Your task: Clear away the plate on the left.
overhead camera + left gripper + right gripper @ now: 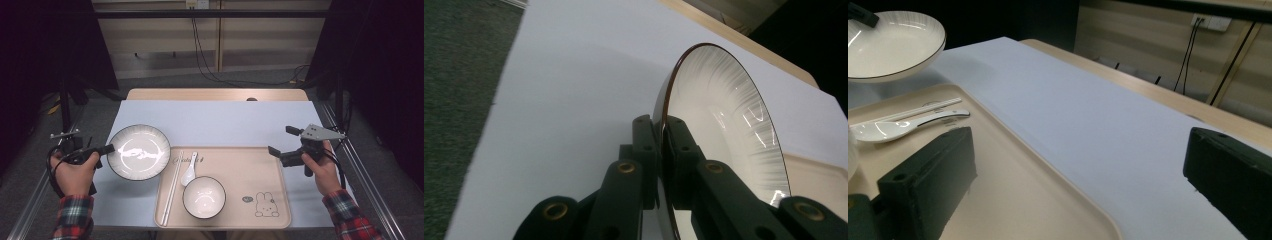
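Claws first: my left claw (106,149) is clamped tight on the rim of the plate (139,151), jaws pinching its left edge, and in the left gripper view the plate (724,125) stands edge-on between them. The plate hangs over the white bench (215,122), its right side overlapping the tray (250,170). My right claw (284,142) gapes wide with nothing in it, hovering over the tray's right edge. On the tray, chopsticks (174,182) lie along the left side, a spoon (189,170) just beside them, and a bowl (203,197) near the front. A rabbit drawing (264,204) marks the tray's lower right.
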Tool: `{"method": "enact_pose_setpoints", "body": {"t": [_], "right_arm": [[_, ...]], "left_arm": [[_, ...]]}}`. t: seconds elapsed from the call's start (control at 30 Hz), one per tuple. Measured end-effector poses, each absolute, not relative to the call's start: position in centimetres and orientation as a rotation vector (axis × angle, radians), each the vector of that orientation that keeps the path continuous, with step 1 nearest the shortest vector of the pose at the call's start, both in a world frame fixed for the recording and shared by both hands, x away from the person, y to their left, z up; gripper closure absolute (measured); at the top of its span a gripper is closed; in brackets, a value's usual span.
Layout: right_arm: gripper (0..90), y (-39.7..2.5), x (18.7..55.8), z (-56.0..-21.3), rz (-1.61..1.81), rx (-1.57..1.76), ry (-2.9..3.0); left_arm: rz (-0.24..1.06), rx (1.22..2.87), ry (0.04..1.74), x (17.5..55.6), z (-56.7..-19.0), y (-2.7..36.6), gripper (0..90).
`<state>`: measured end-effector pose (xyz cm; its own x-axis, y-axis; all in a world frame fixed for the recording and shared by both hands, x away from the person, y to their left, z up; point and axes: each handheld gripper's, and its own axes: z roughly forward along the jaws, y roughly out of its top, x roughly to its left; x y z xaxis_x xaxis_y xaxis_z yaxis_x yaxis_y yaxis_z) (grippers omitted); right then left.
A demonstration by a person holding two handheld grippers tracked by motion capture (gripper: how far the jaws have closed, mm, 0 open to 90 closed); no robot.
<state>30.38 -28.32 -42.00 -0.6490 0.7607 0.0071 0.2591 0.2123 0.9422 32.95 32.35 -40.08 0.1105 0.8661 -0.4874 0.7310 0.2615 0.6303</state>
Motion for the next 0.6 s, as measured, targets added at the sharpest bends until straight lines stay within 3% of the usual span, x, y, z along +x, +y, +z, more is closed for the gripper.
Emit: {"method": "enact_pose_setpoints", "body": {"t": [0.43,0.6], "right_arm": [[0.8,-24.9,33.7,-41.0,1.531,1.057,2.082],[6.7,-23.7,34.5,-40.4,1.582,1.067,2.118]], "left_arm": [[0.122,1.562,1.520,36.0,-38.9,26.1,85.6],[0.094,1.574,1.470,36.9,-38.4,23.5,85.5]]}}
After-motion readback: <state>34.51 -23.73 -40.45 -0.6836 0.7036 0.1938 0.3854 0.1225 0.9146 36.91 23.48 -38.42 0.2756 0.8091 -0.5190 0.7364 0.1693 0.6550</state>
